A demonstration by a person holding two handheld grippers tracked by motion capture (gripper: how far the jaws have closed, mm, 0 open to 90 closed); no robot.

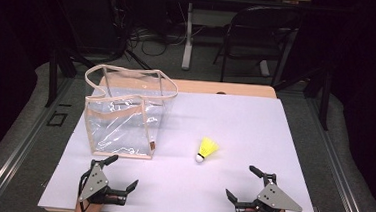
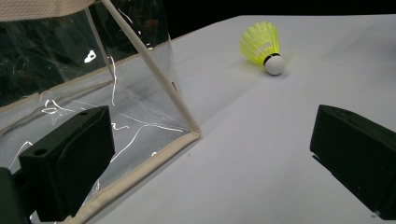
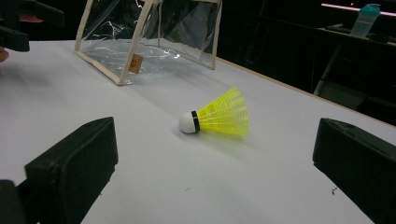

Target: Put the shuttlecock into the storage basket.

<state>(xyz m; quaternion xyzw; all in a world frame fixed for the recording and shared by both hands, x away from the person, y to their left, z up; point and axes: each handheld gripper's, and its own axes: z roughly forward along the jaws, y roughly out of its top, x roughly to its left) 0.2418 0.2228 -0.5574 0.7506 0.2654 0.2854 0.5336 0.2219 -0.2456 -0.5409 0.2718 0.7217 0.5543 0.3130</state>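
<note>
Setting: a white bench (image 1: 255, 125) seen from above, with dark floor, a chair (image 1: 253, 35) and cables beyond its far edge.
Shuttlecock: a yellow shuttlecock (image 1: 206, 150) with a white cork tip lies on its side near the middle of the bench, slightly right of centre. Its cork points toward the near edge and its skirt toward the far side. Nothing touches it.
Clear bag: a transparent bag (image 1: 125, 114) with beige trim stands upright on the left part of the bench, its top open. It is left of the shuttlecock and well apart from it.
Left gripper: the left gripper (image 1: 121, 171) rests at the near left edge of the bench, held by a hand coming in from the bottom. Its jaws stand wide apart with nothing between them. The nearer corner of the bag is just beyond its left jaw; from the left gripper view, the bag's trimmed bottom edge runs close beside that jaw.
Right gripper: the right gripper (image 1: 241, 182) rests at the near right edge of the bench, also held by a hand. Its jaws are spread wide and hold nothing. In the right gripper view the shuttlecock lies ahead, between the lines of the two jaws but well short of them.
Spacing: both grippers sit near the bench edge, the shuttlecock farther in, between them and nearer the right one.
</note>
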